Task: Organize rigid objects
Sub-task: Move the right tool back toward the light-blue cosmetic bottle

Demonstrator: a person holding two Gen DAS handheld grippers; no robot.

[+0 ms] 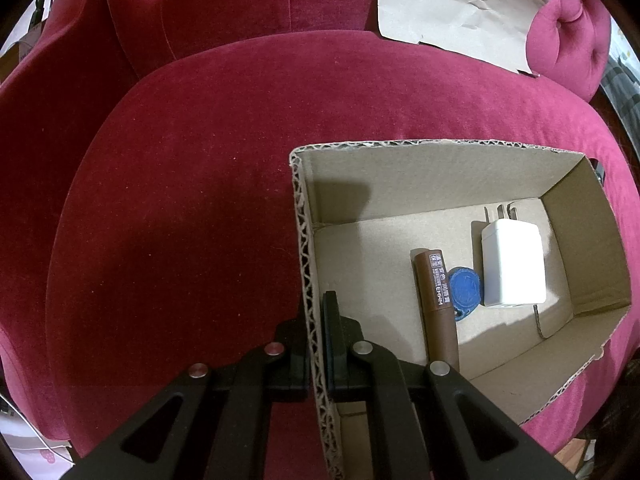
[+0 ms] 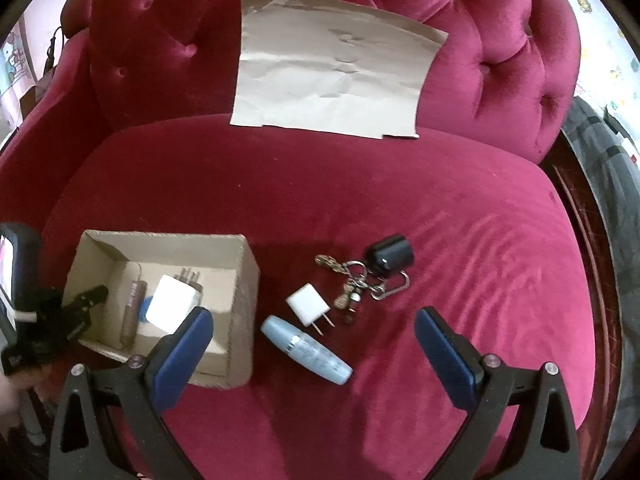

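Left tongs [image 1: 316,312] clamped on cardboard box [image 1: 306,240] wall; right tongs [image 2: 314,330] apart above blue tube [image 2: 306,350].

My left gripper [image 1: 316,312]: matte black linkage arms with triangular cutouts, four round silver pivot pins, thin dark pads. My right gripper [image 2: 314,340]: same black frame and cutouts, silver pins, blue pads on the fingers [image 2: 182,354]. From the right camera, the left unit shows a black body, white cable, small white lettering, too blurred to read.
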